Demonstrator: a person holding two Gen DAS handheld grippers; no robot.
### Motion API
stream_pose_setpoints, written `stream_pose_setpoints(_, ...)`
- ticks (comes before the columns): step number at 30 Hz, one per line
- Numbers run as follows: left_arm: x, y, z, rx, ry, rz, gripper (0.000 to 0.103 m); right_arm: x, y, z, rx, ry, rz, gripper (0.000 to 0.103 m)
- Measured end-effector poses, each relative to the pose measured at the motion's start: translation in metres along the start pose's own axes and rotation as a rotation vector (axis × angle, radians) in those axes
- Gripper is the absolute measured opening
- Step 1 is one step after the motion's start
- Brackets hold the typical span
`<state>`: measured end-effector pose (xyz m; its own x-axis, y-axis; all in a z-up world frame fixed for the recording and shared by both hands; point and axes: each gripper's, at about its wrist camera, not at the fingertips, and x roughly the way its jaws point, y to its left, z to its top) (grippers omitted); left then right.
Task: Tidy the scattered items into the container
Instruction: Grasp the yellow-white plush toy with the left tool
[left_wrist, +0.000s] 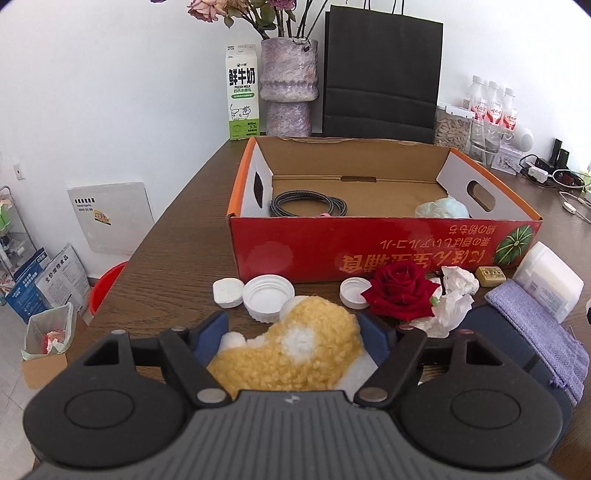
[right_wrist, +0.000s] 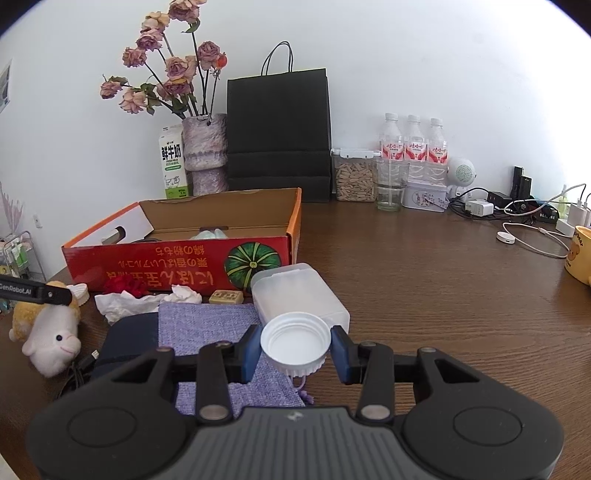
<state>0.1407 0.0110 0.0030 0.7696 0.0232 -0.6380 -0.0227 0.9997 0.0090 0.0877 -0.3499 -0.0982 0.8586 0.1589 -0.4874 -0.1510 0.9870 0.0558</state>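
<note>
While the red cardboard box (left_wrist: 369, 254) sits open just past the clutter, already holding a coiled cable (left_wrist: 306, 203) and a crumpled bag (left_wrist: 443, 208), I have two items in hand. Left gripper (left_wrist: 295, 332): fingers spread around the plush sheep (left_wrist: 306, 354), which fills the gap; I can't tell whether the pads actually press on it. Risk: fleece is soft, so a partial bite on fluff could slip out on the lift, and its bulk could sweep the rose (left_wrist: 400, 291) or the loose white caps (left_wrist: 267, 297) off the table edge. Right gripper (right_wrist: 295, 350): clamped on a white bottle cap (right_wrist: 295, 341), held above the purple cloth pouch (right_wrist: 210, 325). Risk: the cap is a rigid, ribbed ring gripped across its rim, so any tilt or knock against the box's near wall could pop it sideways out of the pads.
</note>
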Motion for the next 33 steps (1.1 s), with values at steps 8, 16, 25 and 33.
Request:
stream_pose_setpoints(8,-0.011,0.005,0.004,-0.002,-0.041,0.001,0.074,-0.001,0.004,0.0,-0.008,0.0,0.002,0.039)
stream_pose_setpoints(16,-0.017,0.005,0.006,-0.026,-0.053,-0.021,0.018,-0.004,0.006,0.002,-0.013,-0.01,0.003,0.039)
stream_pose_setpoints(25,-0.028,0.008,0.003,-0.048,-0.072,0.006,0.051,-0.005,0.007,0.003,-0.014,-0.012,0.005,0.039)
stream_pose_setpoints(33,-0.051,0.006,-0.015,-0.151,0.03,-0.035,0.055,-0.01,0.003,0.003,-0.01,-0.033,0.036,0.039)
